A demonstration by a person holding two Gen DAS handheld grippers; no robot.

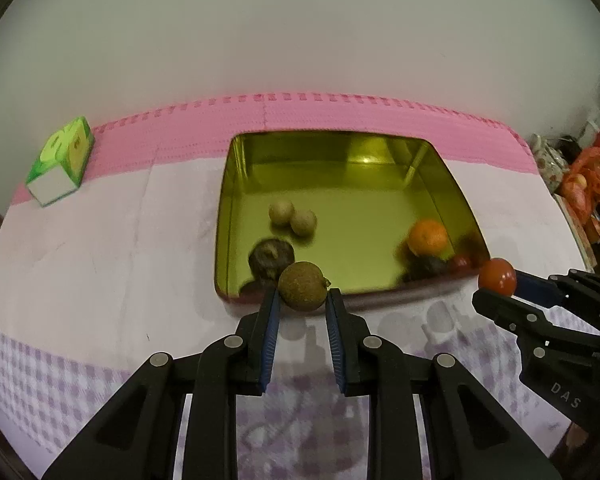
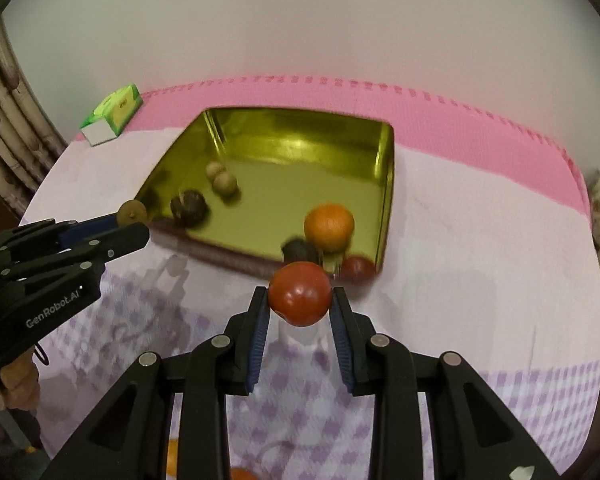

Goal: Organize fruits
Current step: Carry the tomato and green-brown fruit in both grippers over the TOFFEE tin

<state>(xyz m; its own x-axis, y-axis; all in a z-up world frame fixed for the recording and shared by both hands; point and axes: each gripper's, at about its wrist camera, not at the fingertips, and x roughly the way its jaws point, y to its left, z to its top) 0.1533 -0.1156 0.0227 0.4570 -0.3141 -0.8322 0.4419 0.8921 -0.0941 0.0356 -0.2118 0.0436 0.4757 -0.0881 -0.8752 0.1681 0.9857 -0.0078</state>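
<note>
My left gripper point(image 1: 302, 294) is shut on a rough brown round fruit point(image 1: 302, 286), held just before the near edge of the gold tray point(image 1: 348, 152). My right gripper point(image 2: 300, 296) is shut on a red tomato point(image 2: 300, 294) near the tray's near right corner point(image 2: 386, 200). The tray holds two small beige fruits point(image 1: 292, 216), a dark fruit point(image 1: 270, 258), an orange point(image 1: 428, 236), another dark fruit point(image 2: 300, 250) and a red fruit point(image 2: 358, 268). The left gripper with its fruit also shows in the right wrist view point(image 2: 132, 216), and the right gripper with the tomato in the left wrist view point(image 1: 496, 278).
A green tissue box point(image 1: 60, 160) stands at the far left on the pink mat point(image 1: 340, 120). A red bag and clutter point(image 1: 588, 180) lie off the table's right edge. Orange fruit point(image 2: 172, 456) shows at the right wrist view's bottom. A wall stands behind the table.
</note>
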